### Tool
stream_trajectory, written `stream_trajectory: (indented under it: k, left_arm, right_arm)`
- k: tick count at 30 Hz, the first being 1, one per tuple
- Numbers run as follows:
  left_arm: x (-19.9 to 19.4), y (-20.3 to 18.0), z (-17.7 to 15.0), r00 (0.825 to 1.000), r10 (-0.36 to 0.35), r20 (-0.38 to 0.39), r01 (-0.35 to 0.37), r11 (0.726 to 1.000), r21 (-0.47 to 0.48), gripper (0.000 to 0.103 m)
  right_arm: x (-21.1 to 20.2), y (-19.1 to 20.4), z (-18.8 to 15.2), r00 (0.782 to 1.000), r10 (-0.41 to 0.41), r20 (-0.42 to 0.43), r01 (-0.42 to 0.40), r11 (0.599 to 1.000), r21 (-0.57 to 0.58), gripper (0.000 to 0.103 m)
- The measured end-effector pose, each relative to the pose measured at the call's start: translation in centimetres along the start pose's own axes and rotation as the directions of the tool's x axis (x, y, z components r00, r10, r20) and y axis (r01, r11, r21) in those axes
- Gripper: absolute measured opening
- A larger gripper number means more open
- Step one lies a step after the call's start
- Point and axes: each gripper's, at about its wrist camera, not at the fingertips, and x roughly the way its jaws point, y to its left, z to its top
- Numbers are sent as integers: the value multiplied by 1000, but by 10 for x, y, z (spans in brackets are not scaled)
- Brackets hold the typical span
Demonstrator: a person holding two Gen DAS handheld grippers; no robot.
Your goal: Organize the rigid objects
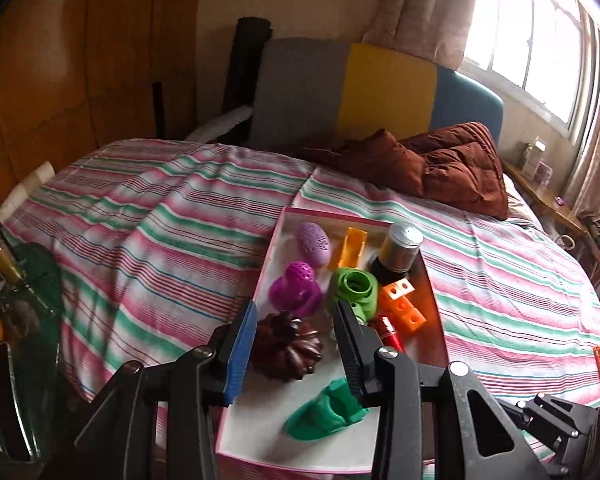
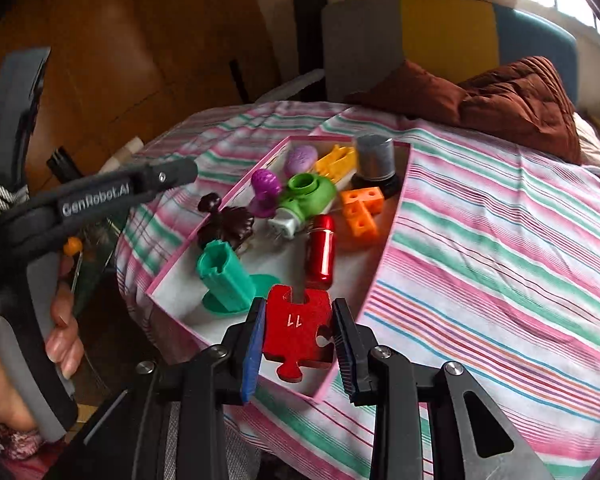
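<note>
A pink-walled box [image 1: 276,232] lies on the striped bed and holds several small toys. My left gripper [image 1: 296,344] hovers open over its near left part. A dark brown fluted piece [image 1: 288,348] lies between the fingers, with a gap to the right finger. A teal plastic piece [image 1: 324,412] rests just below it. My right gripper [image 2: 298,336] is shut on a red puzzle piece [image 2: 296,328] marked 11, above the near corner of the box [image 2: 384,264]. Ahead of it lie a red cylinder [image 2: 321,250] and the teal piece [image 2: 224,276].
Also in the box are a green round part [image 1: 354,286], orange blocks [image 1: 404,304], a silver can [image 1: 402,248] and purple pieces [image 1: 296,288]. Brown pillows [image 1: 452,164] lie at the bed's head. A glass side table [image 1: 28,300] stands left. A hand [image 2: 60,320] grips the left gripper's handle.
</note>
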Motion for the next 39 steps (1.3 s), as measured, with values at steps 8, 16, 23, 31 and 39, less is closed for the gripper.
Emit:
stream_trajectory:
  k: [8,16,23,31,39]
  left_arm:
    - [-4,9,1,997,83,7,-83,997,-4,40]
    - [-6,7,-1,998,60,-5,-60,998,-9,40]
    - [-7,7,-4,999,45,-5,-45,998,-36,40]
    - [-6,8,-6,994,103,-33,-103,995,0,40]
    - [-13,18,-6,989,144,-32,-144,990,13,40]
  right_arm:
    - [22,12,-1,999,-28,-41,27,999,-31,33]
    - [29,4,-1,997,-47,-60,48,999,4,39]
    - [19,5,5,992,-110,-54,111,994,7,55]
    - [15,8,19,981,-178,-77,180,983,19,79]
    - [11,13,36,976,-199,-88,205,976,73,83]
